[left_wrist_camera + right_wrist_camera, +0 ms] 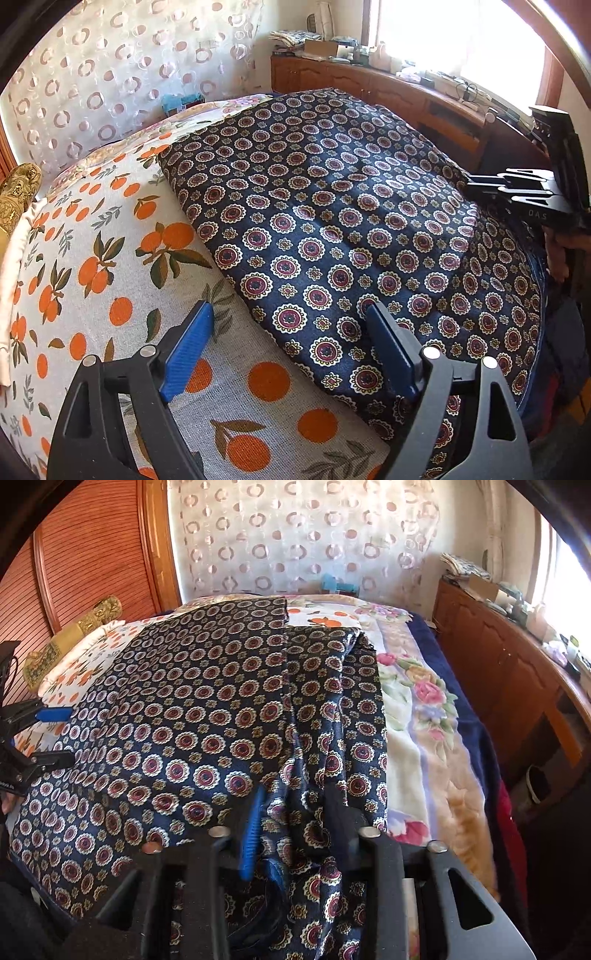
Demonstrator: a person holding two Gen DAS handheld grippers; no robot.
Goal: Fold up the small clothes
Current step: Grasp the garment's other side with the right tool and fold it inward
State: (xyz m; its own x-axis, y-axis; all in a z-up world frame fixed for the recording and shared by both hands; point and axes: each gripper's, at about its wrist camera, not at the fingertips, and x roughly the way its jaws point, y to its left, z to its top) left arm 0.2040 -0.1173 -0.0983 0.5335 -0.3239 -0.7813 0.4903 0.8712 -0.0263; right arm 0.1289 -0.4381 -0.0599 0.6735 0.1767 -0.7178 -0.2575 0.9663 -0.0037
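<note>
An orange-print bed [110, 258] carries a navy medallion garment [332, 221]. At the garment's near edge, the left hand-held gripper [291, 347] hangs spread over it. The right hand-held gripper [295, 834] pinches a bunched fold of the garment.

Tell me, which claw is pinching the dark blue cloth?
The right claw: bunched dark blue cloth sits pinched between its fingers. The left claw gapes wide, holding nothing.

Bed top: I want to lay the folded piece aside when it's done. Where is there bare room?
Free: the orange-print sheet left of the navy garment, under the open left gripper, and the floral blanket on its right. Crowded: the bunched fabric at the right gripper, and the cluttered wooden cabinet.
</note>
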